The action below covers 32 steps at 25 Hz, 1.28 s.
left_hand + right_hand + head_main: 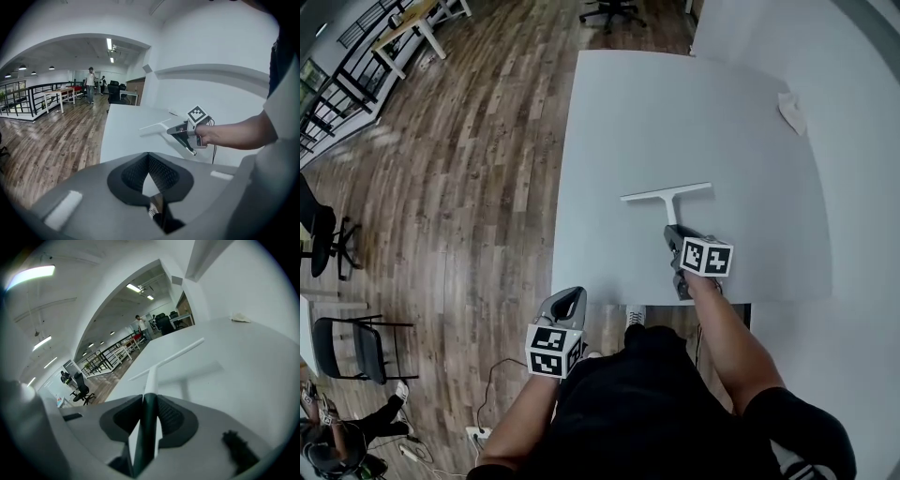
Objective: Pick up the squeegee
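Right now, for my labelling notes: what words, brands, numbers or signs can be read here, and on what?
No text can be read anywhere.
The left gripper and right gripper show only black-and-white square markers, no letters.
The squeegee is plain white, no print visible.

I have my right gripper [672,232] out at about 4 o'clock from the middle of the head view, its nose aimed toward 11 o'clock and tipped downward; its jaws are clamped on the handle of the squeegee [667,195]; my bare right forearm [724,337] runs back toward 5 o'clock into a black sleeve [797,427]; my left gripper [575,294] hangs at 7 o'clock, aimed at 1 o'clock, jaws pressed together with nothing between them; my left forearm [517,417] trails off toward 7 o'clock.
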Motion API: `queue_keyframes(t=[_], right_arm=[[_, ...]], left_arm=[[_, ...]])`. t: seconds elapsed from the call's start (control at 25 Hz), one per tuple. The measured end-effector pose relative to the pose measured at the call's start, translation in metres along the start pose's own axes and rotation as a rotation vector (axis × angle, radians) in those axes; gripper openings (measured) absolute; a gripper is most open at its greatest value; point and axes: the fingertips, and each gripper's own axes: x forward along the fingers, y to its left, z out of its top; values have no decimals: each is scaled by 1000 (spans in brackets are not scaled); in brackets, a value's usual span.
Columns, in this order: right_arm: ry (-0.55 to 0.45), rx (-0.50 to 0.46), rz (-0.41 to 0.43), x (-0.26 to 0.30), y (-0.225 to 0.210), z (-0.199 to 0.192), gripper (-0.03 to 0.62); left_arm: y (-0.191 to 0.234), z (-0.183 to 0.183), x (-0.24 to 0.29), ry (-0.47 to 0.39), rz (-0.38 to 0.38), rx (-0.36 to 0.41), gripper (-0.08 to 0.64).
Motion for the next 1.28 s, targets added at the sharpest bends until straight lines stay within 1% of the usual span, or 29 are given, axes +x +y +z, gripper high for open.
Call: queue_keyframes(t=[0.08, 0.16, 0.24, 0.32, 0.52, 0.64, 0.88, 1.0, 1.12, 1.28], right_arm=[[-23, 4, 10, -15, 10, -2, 106], [-54, 31, 26, -32, 23, -5, 106], [-92, 48, 54, -51, 41, -8, 106], [-130, 45, 76, -72, 60, -12, 106], [-192, 25, 91, -117, 95, -26, 106], [-221, 21, 98, -138, 111, -35, 106], [-272, 60, 145, -190, 147, -65, 106], [-296, 71, 159, -218, 161, -73, 106], [-315, 93, 174, -246, 169, -78, 106], [-329, 89, 194, -281, 179, -84, 106]], left_arm=[[-1, -1, -11, -18, -6, 3, 6], [-2, -1, -24, -40, -13, 2, 6], [-3, -3, -39, -65, -23, 1, 8], [-5, -7, -56, -91, -30, 0, 6], [-13, -13, -96, -157, -51, -5, 6], [-21, -15, -118, -189, -67, 8, 6], [-45, -37, -161, -227, -121, 37, 6], [-56, -46, -171, -236, -143, 43, 6], [-73, -47, -178, -243, -169, 52, 6], [-100, -41, -190, -263, -198, 64, 6]])
